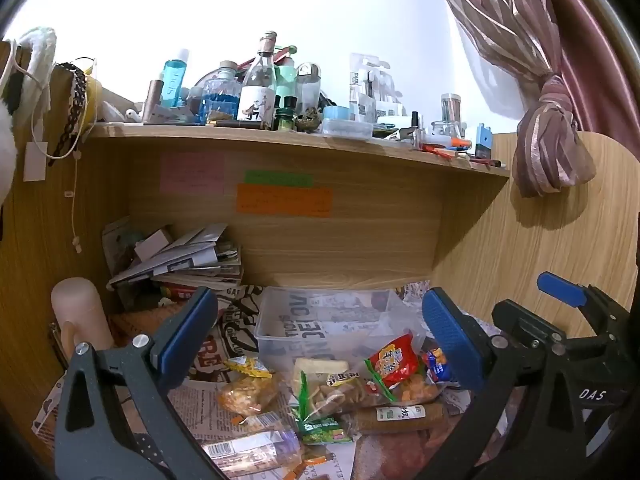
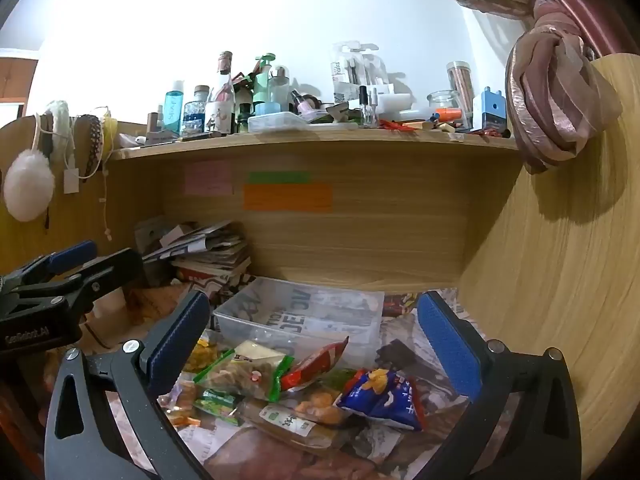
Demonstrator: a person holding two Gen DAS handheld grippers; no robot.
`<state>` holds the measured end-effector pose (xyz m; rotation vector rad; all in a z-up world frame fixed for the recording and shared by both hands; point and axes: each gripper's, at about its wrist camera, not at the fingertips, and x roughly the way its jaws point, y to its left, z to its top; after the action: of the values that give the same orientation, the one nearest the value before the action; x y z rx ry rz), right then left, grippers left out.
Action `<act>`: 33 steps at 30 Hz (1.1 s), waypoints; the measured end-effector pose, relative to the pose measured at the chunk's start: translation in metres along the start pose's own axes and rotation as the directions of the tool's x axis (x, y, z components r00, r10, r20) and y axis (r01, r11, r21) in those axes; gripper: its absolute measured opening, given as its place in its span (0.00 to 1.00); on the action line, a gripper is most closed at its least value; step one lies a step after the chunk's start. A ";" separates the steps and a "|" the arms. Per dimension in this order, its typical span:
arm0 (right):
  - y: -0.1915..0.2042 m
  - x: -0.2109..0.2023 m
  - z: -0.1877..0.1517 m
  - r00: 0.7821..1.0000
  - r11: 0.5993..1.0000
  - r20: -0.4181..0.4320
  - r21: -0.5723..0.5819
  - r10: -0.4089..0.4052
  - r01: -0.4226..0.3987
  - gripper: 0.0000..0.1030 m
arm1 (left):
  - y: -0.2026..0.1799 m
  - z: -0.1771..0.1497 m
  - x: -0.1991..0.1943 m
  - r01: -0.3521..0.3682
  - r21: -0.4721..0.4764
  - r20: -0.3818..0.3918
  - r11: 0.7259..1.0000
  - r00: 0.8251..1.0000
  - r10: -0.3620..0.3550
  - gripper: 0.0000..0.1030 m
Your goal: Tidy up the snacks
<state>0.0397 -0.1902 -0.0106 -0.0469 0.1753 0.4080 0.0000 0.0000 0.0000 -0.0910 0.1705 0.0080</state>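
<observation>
Left gripper (image 1: 320, 332) and right gripper (image 2: 316, 336), jaws apart, empty, above the snacks (image 2: 304, 392) heaped on newspaper (image 1: 208, 408) just before the clear bin (image 2: 304, 320) under the shelf (image 2: 312, 140).

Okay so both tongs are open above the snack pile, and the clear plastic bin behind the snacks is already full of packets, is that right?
Not quite. The clear plastic bin holds no packets; both wrist views show only the newspaper through it. The snack pile lies in front of it. The left tongs and right tongs are indeed open above the pile.
</observation>
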 end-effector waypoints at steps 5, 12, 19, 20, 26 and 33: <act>-0.001 0.001 0.000 1.000 1.000 -0.006 0.000 -0.002 0.002 1.00 | -0.001 0.000 0.000 0.005 -0.001 -0.008 1.000 1.000 -0.005 1.00; -0.004 0.001 0.000 1.000 1.000 -0.009 0.008 0.002 -0.002 1.00 | 0.003 0.001 0.001 0.004 -0.010 -0.009 1.000 1.000 -0.005 1.00; -0.006 -0.003 0.005 1.000 1.000 -0.005 0.007 -0.002 0.002 1.00 | -0.001 0.001 0.001 0.006 0.008 -0.006 1.000 1.000 -0.006 1.00; -0.010 0.002 0.001 1.000 1.000 -0.010 0.016 0.002 -0.002 1.00 | -0.001 0.001 0.001 0.008 0.007 -0.007 1.000 1.000 -0.008 1.00; -0.004 0.000 0.005 1.000 1.000 -0.008 0.013 0.001 0.000 1.00 | -0.002 0.000 0.002 0.010 0.005 -0.010 1.000 1.000 -0.010 1.00; -0.005 -0.002 0.001 1.000 1.000 -0.010 0.018 0.003 -0.003 1.00 | -0.003 -0.002 0.003 0.010 0.011 -0.013 1.000 1.000 -0.010 1.00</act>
<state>0.0401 -0.1951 -0.0093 -0.0308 0.1887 0.4089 0.0026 -0.0034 -0.0026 -0.0805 0.1828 -0.0036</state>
